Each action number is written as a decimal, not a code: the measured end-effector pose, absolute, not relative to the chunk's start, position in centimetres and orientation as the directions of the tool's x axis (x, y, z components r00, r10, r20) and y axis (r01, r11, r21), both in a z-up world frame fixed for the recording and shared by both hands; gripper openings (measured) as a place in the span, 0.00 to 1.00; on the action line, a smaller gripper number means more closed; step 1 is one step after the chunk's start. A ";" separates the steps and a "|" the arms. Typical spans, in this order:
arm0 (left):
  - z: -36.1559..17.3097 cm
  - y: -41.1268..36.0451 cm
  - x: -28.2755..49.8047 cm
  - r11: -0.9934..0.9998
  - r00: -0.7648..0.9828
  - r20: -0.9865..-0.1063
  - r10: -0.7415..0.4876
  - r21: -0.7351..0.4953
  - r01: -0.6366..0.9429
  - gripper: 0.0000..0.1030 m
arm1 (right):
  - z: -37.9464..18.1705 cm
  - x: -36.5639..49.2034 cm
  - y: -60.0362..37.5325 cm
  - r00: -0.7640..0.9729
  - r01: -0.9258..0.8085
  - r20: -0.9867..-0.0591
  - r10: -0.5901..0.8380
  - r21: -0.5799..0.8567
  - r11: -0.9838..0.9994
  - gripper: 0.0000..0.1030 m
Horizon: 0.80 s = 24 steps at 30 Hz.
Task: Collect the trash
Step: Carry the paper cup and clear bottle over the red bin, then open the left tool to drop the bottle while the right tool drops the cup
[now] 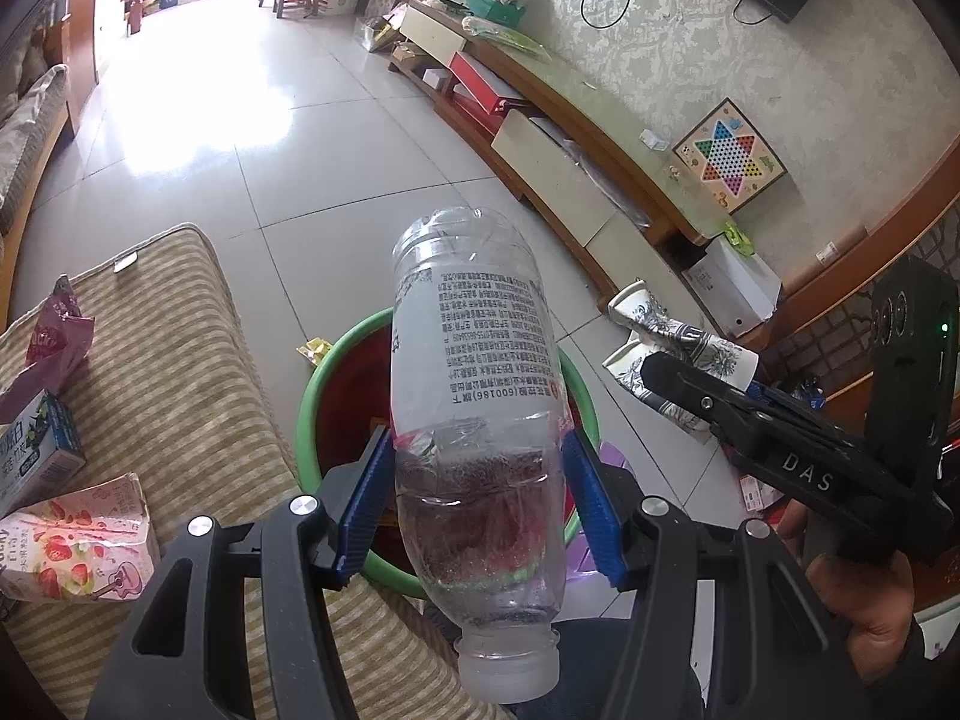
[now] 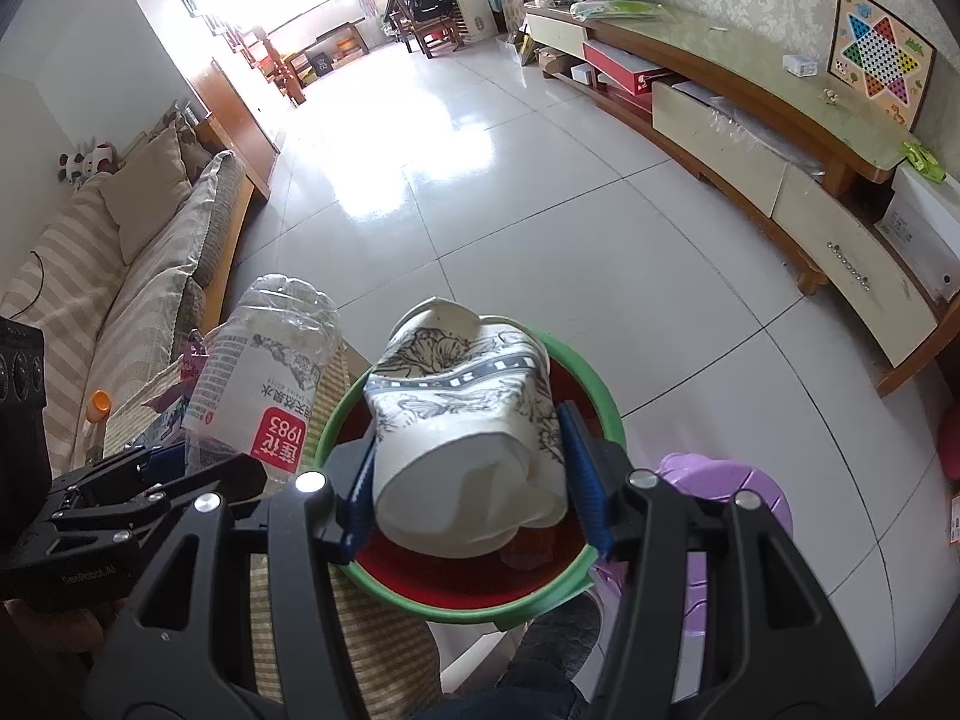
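Support surfaces: striped cushion (image 1: 180, 372) and tiled floor (image 1: 336, 156).

On the cushion: pink strawberry carton (image 1: 72, 546), crushed, lying flat; blue drink carton (image 1: 36, 456) just beside it; purple snack wrapper (image 1: 54, 348) farther back.

On the floor: green-rimmed red basin (image 2: 591, 387) against the cushion edge; purple stool (image 2: 720, 498) beside the basin; yellow wrapper (image 1: 315, 351) behind it.

The left gripper (image 1: 480, 480) points forward and down, its blue-padded jaws clamped on a bottle (image 1: 474, 396) about mid-body. The right gripper (image 2: 471, 468) sits just beside it on the right, at a similar tilt, jaws pressed against the sides of crushed paper cups (image 2: 462, 420). A bare hand (image 1: 858, 612) grips the right gripper's handle from below.
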State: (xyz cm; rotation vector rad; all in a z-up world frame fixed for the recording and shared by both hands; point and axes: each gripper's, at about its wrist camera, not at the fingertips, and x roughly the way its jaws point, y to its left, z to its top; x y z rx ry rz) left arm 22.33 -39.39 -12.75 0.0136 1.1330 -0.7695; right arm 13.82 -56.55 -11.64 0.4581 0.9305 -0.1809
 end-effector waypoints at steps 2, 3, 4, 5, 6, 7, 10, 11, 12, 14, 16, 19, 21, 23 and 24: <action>-13.2 -39.5 22.6 0.751 0.196 -0.819 -0.539 -0.361 0.553 0.53 | -11.8 14.1 -56.5 0.589 0.340 -0.806 0.047 0.301 0.891 0.51; -13.4 -39.5 22.7 0.751 0.194 -0.820 -0.539 -0.363 0.551 0.53 | -11.8 14.2 -56.5 0.589 0.338 -0.807 0.049 0.302 0.891 0.51; -13.6 -39.4 22.8 0.750 0.190 -0.818 -0.542 -0.369 0.549 0.53 | -11.8 14.3 -56.4 0.589 0.336 -0.807 0.051 0.301 0.892 0.51; -13.7 -39.5 22.9 0.749 0.188 -0.817 -0.545 -0.374 0.547 0.53 | -11.8 14.5 -56.4 0.588 0.335 -0.807 0.051 0.300 0.893 0.51; -13.8 -39.5 22.9 0.748 0.185 -0.816 -0.548 -0.378 0.546 0.53 | -11.8 14.3 -56.3 0.589 0.334 -0.807 0.050 0.299 0.894 0.51; -13.9 -39.6 23.0 0.745 0.182 -0.814 -0.551 -0.383 0.546 0.53 | -11.8 14.4 -56.3 0.589 0.334 -0.807 0.049 0.298 0.894 0.51; -13.8 -40.0 23.1 0.734 0.175 -0.810 -0.560 -0.386 0.559 0.54 | -11.8 14.7 -56.7 0.589 0.335 -0.807 0.050 0.300 0.893 0.51; -13.8 -40.1 23.2 0.737 0.184 -0.810 -0.557 -0.380 0.559 0.54 | -11.7 14.8 -56.7 0.588 0.334 -0.807 0.051 0.301 0.893 0.51; -13.8 -39.9 23.2 0.737 0.185 -0.808 -0.560 -0.383 0.556 0.62 | -11.7 14.9 -56.6 0.588 0.335 -0.808 0.051 0.300 0.893 0.51; -13.7 -39.4 23.4 0.741 0.197 -0.799 -0.569 -0.393 0.544 0.78 | -11.7 15.0 -56.6 0.587 0.332 -0.808 0.052 0.298 0.895 0.51; -13.5 -38.8 23.5 0.745 0.210 -0.794 -0.570 -0.391 0.541 0.86 | -11.7 15.1 -56.7 0.586 0.329 -0.809 0.051 0.295 0.897 0.51; -13.3 -37.8 23.6 0.753 0.225 -0.793 -0.567 -0.388 0.531 0.87 | -11.7 15.4 -56.4 0.584 0.323 -0.810 0.053 0.292 0.900 0.51; -13.0 -37.0 23.7 0.761 0.240 -0.789 -0.566 -0.388 0.520 0.87 | -11.6 15.6 -56.3 0.583 0.319 -0.810 0.057 0.293 0.901 0.51; -12.7 -36.5 23.8 0.767 0.253 -0.785 -0.566 -0.389 0.510 0.87 | -11.6 15.7 -55.9 0.582 0.312 -0.811 0.061 0.292 0.904 0.51; -12.6 -36.1 23.9 0.771 0.259 -0.784 -0.565 -0.388 0.505 0.87 | -11.6 15.8 -55.7 0.582 0.308 -0.811 0.064 0.292 0.905 0.52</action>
